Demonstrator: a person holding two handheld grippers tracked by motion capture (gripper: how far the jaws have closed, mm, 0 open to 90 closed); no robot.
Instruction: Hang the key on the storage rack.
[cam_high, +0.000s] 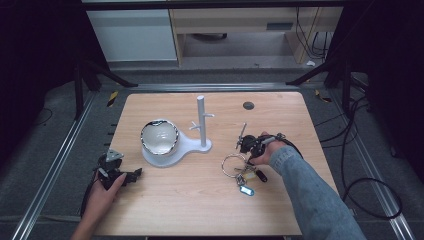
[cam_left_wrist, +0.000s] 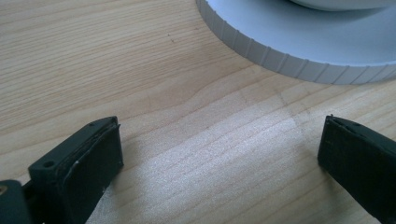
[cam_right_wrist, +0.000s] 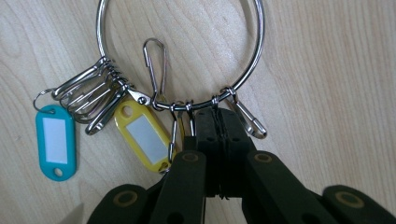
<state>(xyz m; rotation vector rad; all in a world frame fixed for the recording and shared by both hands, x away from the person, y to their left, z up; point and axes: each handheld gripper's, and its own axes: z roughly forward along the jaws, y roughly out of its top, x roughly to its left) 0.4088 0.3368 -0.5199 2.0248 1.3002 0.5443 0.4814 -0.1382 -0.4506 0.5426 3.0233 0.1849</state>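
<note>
A: Where is the key ring (cam_right_wrist: 180, 51)?
B: Flat on the worktop (cam_high: 280, 107), right gripper (cam_right_wrist: 217, 114) jaws pinching its lower wire.
A: The left gripper (cam_left_wrist: 219, 149)?
B: Jaws spread, beside the white stand base (cam_left_wrist: 299, 46).

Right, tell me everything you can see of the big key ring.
The key ring is a large, thin hoop of shiny metal lying flat on the wooden table. Small metal snap clips hang along its lower arc, with a teal tag and a yellow tag. The right gripper is shut on its lower edge.
</note>
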